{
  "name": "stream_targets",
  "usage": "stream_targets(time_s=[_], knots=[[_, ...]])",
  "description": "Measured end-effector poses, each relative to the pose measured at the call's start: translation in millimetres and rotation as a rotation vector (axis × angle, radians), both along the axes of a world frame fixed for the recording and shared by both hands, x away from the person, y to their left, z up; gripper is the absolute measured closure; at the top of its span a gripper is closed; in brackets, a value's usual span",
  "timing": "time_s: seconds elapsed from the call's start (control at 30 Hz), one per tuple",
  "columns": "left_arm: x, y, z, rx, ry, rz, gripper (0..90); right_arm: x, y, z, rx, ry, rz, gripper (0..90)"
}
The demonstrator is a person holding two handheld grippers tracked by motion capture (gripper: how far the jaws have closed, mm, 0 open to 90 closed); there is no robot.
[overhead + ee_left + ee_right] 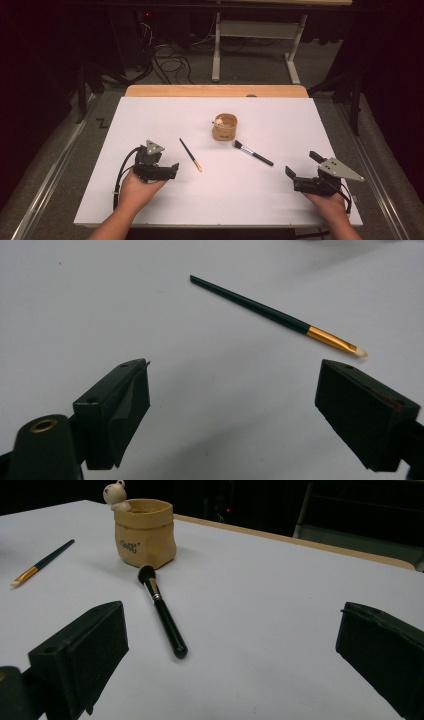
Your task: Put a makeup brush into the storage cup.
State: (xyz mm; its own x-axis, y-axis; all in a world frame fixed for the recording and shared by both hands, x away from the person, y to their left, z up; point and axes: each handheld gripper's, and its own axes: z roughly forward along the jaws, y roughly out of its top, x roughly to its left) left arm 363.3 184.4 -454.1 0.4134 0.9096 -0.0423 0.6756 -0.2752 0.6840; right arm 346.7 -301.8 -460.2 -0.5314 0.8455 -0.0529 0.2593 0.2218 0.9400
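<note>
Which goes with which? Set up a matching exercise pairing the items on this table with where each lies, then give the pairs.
1. thin brush
2. thick brush
3. tan pot
4. left gripper

A. at the table's middle, a small bear figure on its rim
B. jaws open, nothing between them
C. just right of the left gripper, gold band near its tip
D. bristles towards the pot, black handle

Pairs: 1-C, 2-D, 3-A, 4-B

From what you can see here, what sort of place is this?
Probably a lab or studio set up for recording, not a home: a white table in a dark room, loose cables on the floor behind it, and a bare equipment stand at the back.
</note>
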Motion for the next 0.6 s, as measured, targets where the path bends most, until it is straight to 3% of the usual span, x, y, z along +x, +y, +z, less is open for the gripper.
stream_targets(time_s=[0.03,0.07,0.1,0.13,0.23,0.33,0.37,0.43,0.57,0.6], knots=[[0.0,0.0,0.0,0.000,0.000,0.000,15.7,0.0,0.0,0.0,0.000,0.000,0.000,0.5],[5.0,-0.8,1.2,0.009,0.032,0.004,16.1,-0.5,-0.7,0.1,0.003,0.000,-0.001,0.6],[5.0,-0.8,1.2,0.009,0.032,0.004,16.1,-0.7,-0.9,0.0,0.004,0.001,0.000,0.6],[10.3,-0.6,2.3,0.008,0.062,0.014,16.6,-0.8,-1.1,-0.1,0.005,0.002,-0.001,0.6],[17.2,-0.1,3.9,-0.002,0.095,0.034,18.8,-1.3,-1.4,0.1,0.006,0.001,-0.002,0.6],[25.5,0.5,1.8,-0.015,0.167,0.051,20.9,-1.4,-1.4,0.1,0.008,0.000,0.002,0.7],[25.5,0.5,1.8,-0.015,0.167,0.051,21.3,-1.4,-1.4,0.1,0.008,0.000,0.002,0.7],[32.4,-1.5,0.5,0.020,0.202,0.092,21.5,-1.4,-1.1,-0.2,0.010,0.004,0.003,0.8],[38.4,-4.5,-0.3,0.029,0.231,0.101,22.8,-1.6,-1.0,0.2,0.012,0.004,0.006,0.9],[42.2,-7.4,-3.5,0.046,0.262,0.093,23.1,-1.7,-0.9,0.4,0.013,0.003,0.007,0.9]])
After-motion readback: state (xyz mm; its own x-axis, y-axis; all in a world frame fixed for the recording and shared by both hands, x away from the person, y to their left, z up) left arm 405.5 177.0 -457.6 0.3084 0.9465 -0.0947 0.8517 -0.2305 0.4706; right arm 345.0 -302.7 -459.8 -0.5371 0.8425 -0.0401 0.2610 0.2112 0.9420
